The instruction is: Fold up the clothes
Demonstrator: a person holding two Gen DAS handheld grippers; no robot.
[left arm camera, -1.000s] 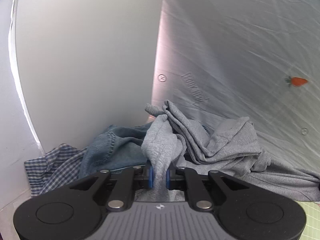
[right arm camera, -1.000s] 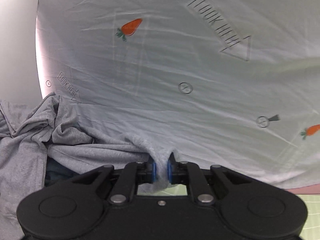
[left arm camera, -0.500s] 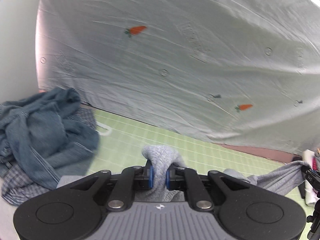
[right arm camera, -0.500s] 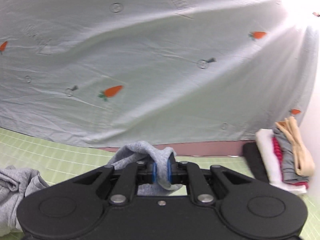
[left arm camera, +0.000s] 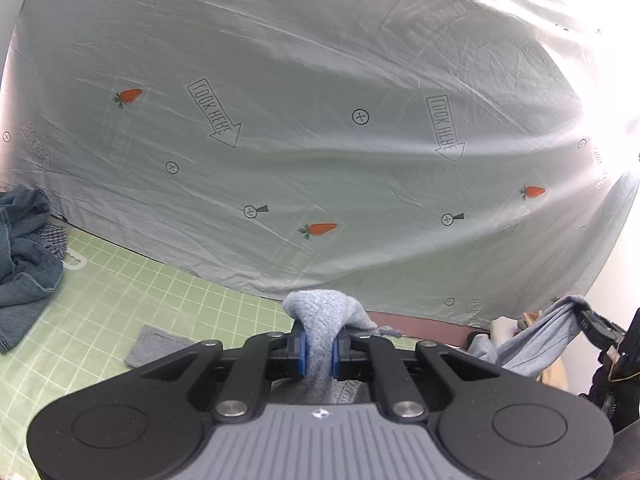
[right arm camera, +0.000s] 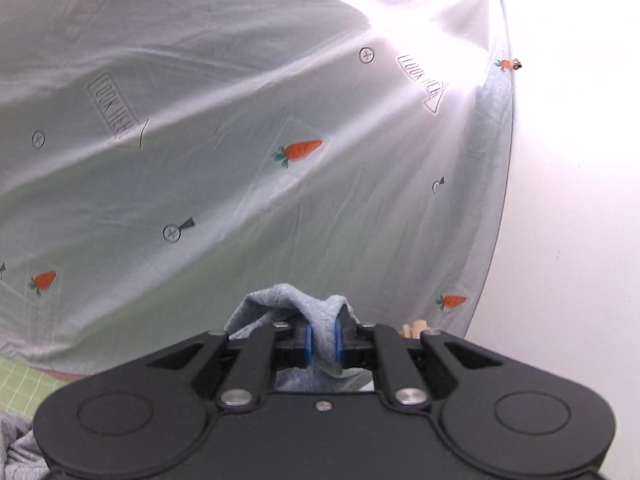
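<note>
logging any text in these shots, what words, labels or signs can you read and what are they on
"LOOK HERE", mirrored, inside arrow outlines on the pale backdrop sheet: one arrow, another.
Same arrow print in the right wrist view, partly washed out by glare.
Block lettering near the sheet's top: too blurred to read.
Small emblem on the left gripper body: not legible.

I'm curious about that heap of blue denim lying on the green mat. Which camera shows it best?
The left wrist view: the blue denim heap lies crumpled at the left edge on the green mat, beside a checked cloth. The right wrist view shows none of it, only a strip of mat.
</note>
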